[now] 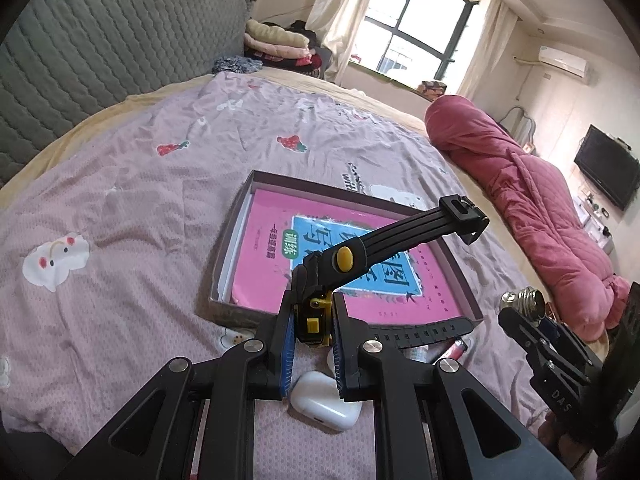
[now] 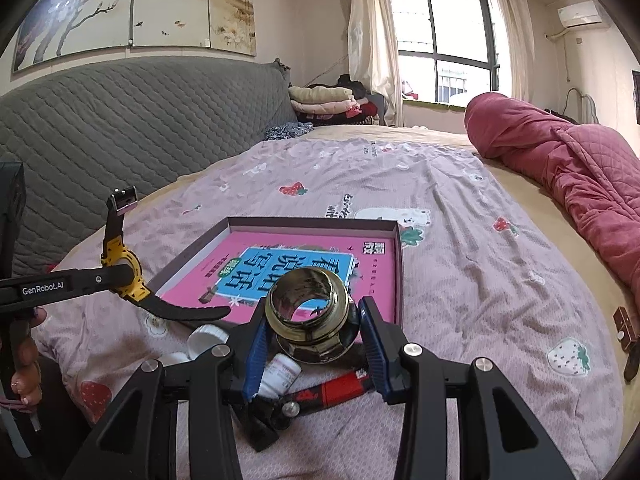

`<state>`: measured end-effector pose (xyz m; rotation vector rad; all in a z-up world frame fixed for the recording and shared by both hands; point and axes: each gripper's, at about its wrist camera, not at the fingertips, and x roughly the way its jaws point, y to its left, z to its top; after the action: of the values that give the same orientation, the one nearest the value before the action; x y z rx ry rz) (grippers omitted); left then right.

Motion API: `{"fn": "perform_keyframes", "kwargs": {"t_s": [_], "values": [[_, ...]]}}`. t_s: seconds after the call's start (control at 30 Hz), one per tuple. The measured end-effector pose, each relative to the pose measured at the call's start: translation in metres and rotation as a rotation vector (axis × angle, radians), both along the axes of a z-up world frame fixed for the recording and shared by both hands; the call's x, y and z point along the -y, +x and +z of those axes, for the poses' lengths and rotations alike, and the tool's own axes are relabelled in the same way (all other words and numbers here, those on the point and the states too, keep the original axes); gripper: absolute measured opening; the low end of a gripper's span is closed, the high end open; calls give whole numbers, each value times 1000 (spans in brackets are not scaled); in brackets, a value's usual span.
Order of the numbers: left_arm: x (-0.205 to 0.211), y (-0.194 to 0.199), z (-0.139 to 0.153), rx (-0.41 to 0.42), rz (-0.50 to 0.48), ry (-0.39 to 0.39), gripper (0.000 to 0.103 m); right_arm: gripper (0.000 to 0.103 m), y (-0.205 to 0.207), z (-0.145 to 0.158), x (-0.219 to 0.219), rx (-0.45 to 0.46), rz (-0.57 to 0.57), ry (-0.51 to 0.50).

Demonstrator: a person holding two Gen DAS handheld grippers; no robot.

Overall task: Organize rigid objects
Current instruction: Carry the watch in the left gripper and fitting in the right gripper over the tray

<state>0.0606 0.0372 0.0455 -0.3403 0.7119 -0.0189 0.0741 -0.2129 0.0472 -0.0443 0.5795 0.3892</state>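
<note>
My left gripper (image 1: 313, 322) is shut on a black and yellow wristwatch (image 1: 320, 280), held above the bed just in front of a shallow box (image 1: 224, 248) that holds a pink book (image 1: 280, 276). The watch (image 2: 120, 268) also shows at the left of the right wrist view, clamped in the left gripper (image 2: 116, 278). My right gripper (image 2: 312, 328) is shut on a brass-coloured metal ring fitting (image 2: 310, 316), held above the box's (image 2: 396, 272) near edge. The right gripper with the fitting (image 1: 528, 300) shows at the right of the left wrist view.
On the bedsheet below lie a white earbud case (image 1: 324, 404), a small white bottle (image 2: 280, 376), a white cap (image 2: 206, 340) and red-handled pliers (image 2: 320, 394). A rolled red quilt (image 2: 560, 160) lies at the right, a grey headboard (image 2: 120, 128) at the left.
</note>
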Motion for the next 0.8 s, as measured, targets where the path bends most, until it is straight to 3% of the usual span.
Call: {"fn": "perform_keyframes", "kwargs": {"t_s": [0.8], "values": [[-14,42,5,-21,56,-12,16,43,32,1,-3,42,10,-5]]}}
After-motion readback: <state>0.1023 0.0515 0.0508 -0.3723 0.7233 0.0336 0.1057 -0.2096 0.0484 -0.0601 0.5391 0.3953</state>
